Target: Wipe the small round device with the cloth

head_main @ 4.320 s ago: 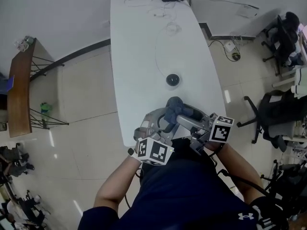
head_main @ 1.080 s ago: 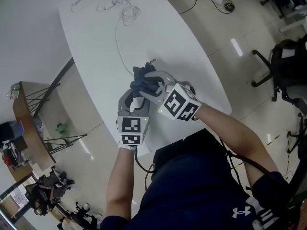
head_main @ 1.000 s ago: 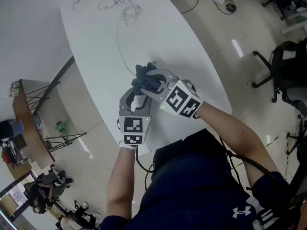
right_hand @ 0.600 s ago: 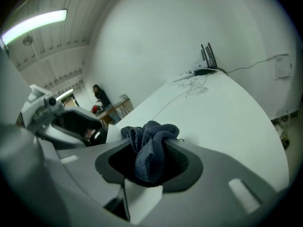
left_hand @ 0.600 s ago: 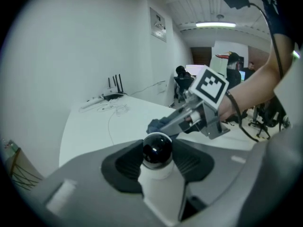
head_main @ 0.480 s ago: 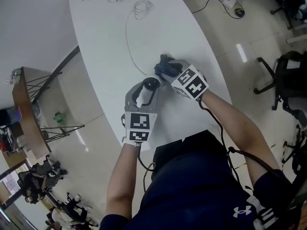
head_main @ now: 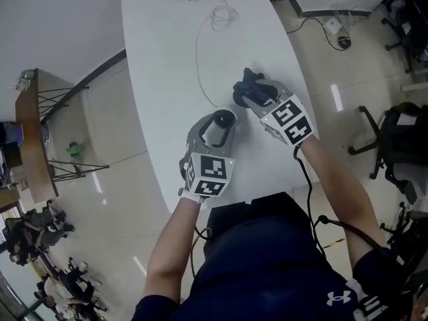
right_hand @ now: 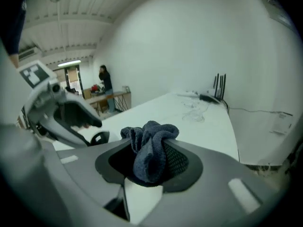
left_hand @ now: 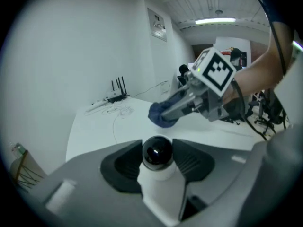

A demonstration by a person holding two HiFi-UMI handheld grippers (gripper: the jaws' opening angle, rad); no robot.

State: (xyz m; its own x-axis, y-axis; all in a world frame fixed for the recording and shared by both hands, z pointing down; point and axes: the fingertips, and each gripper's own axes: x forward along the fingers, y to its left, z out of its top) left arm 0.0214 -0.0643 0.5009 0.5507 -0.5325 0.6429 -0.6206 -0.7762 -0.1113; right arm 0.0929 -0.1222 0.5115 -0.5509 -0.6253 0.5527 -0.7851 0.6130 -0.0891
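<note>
The small round device [head_main: 223, 119], black-topped on a white body, sits between the jaws of my left gripper [head_main: 215, 127] just above the white table [head_main: 167, 59]. In the left gripper view the pads touch both sides of the device [left_hand: 157, 151], and the jaws are opening slightly. My right gripper [head_main: 257, 97] is shut on a bunched dark blue cloth [head_main: 249, 89], held a short way to the right of the device and apart from it. The cloth [right_hand: 151, 150] bulges out between the right jaws. A thin cable [head_main: 198, 59] runs from the device toward the table's far end.
More coiled cables [head_main: 224, 15] lie at the far end of the table. A wooden side shelf [head_main: 27, 139] stands on the floor at the left, and an office chair [head_main: 394, 146] at the right. The table's near edge is just below my grippers.
A second ago the cloth was pressed against the device. The right gripper has since carried the cloth off to the right, and the left gripper still holds the device.
</note>
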